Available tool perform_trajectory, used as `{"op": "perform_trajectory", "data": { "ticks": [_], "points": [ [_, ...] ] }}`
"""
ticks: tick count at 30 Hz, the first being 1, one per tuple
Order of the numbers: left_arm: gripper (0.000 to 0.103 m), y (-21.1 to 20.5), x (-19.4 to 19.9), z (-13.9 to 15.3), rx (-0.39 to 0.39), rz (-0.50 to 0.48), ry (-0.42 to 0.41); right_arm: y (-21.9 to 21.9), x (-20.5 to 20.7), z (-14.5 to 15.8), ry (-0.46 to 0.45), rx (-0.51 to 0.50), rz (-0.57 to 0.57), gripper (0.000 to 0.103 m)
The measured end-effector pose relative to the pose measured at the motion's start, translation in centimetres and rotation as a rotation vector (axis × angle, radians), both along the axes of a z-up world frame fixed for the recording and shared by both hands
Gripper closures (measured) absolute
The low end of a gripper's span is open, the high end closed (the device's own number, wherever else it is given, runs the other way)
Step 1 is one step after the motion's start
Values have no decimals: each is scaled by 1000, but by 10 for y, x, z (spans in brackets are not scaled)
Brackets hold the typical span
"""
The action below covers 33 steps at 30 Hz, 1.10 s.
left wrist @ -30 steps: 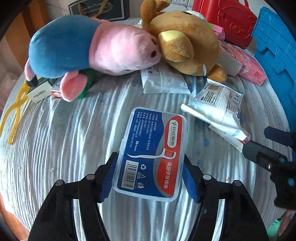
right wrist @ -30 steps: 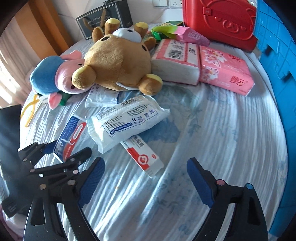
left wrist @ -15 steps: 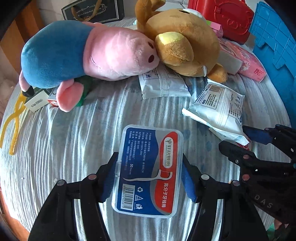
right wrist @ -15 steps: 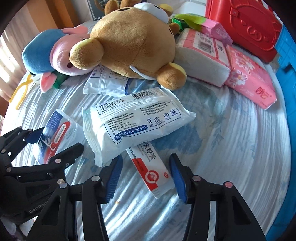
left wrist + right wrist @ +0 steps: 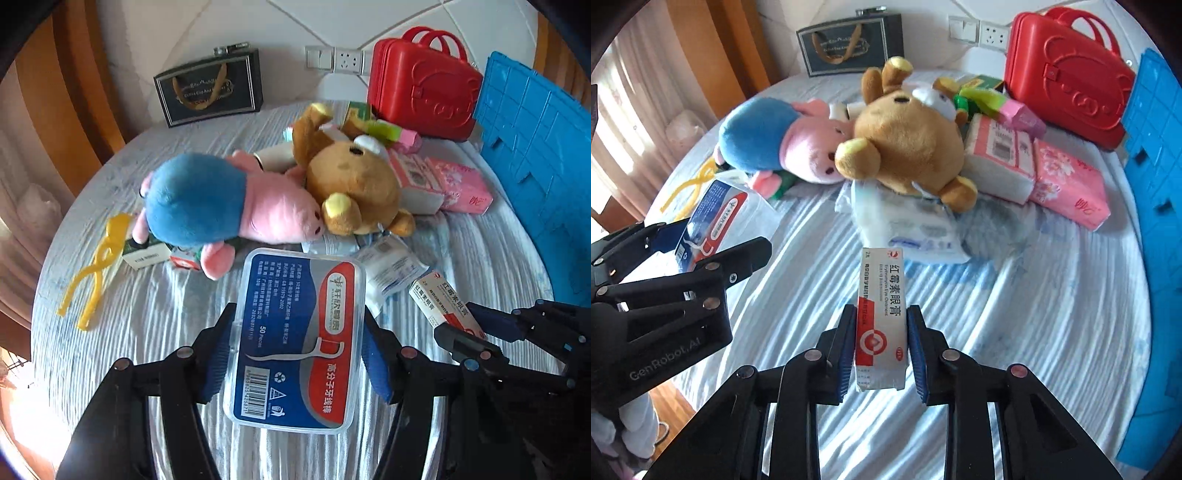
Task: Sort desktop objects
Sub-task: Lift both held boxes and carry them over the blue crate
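My right gripper (image 5: 881,343) has just closed and is clamped on the red-and-white ointment box (image 5: 881,314), lifted clear of the striped worktop (image 5: 1034,314). Left gripper (image 5: 701,254) at frame left grips the floss pick case (image 5: 714,221). Behind: white packet (image 5: 916,232), brown bear (image 5: 908,144), pink tissue pack (image 5: 1067,184).

Clear glossy plastic on the floss box (image 5: 295,343), with a smooth printed label. Matt cardboard on the ointment carton (image 5: 881,317). Soft fuzzy plush on the pig toy (image 5: 229,201) and bear toy (image 5: 908,144). Ribbed, crinkled cloth over the table (image 5: 1034,325). Shiny moulded plastic on the red case (image 5: 424,88). Crinkly film on the tissue packs (image 5: 1067,177).
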<state>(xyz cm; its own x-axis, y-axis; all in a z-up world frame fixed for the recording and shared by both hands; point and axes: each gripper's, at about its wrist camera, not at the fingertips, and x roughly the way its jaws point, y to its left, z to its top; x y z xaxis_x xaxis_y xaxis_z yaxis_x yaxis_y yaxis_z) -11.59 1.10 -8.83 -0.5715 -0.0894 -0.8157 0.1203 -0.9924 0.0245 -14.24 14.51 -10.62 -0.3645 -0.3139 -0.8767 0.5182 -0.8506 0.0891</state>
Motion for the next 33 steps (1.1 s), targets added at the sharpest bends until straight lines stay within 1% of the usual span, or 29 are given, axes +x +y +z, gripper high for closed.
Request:
{"op": "perform_trajectory", "data": {
  "ticks": [2, 6, 8, 12, 16, 20, 24, 28, 30, 31, 33],
  "points": [
    [42, -9, 1, 23, -9, -16, 49, -3, 3, 21, 53, -20, -18, 76],
    [42, -2, 10, 60, -7, -57, 150, 2, 14, 74, 188, -54, -81, 76],
    [42, 4, 12, 77, -5, -79, 192, 11, 19, 97, 255, -62, -123, 76],
    [42, 26, 16, 102, 21, -139, 259, 30, 32, 139, 365, -43, -219, 76],
    [42, 59, 16, 119, 43, -213, 307, 60, 44, 169, 446, -17, -296, 76],
    [42, 102, 17, 139, 39, -273, 347, 96, 51, 189, 489, -15, -364, 76],
    [42, 156, 15, 155, 36, -305, 398, 141, 58, 206, 543, -4, -400, 76],
    [42, 229, 8, 176, 32, -318, 444, 209, 65, 235, 618, -11, -421, 76],
    [42, 272, 4, 189, 46, -316, 461, 250, 66, 249, 649, -5, -428, 76],
    [42, 294, 2, 195, 52, -315, 458, 273, 67, 254, 658, -1, -433, 76],
    [42, 339, -4, 203, 75, -333, 436, 322, 65, 261, 646, 5, -449, 76]
  ]
}}
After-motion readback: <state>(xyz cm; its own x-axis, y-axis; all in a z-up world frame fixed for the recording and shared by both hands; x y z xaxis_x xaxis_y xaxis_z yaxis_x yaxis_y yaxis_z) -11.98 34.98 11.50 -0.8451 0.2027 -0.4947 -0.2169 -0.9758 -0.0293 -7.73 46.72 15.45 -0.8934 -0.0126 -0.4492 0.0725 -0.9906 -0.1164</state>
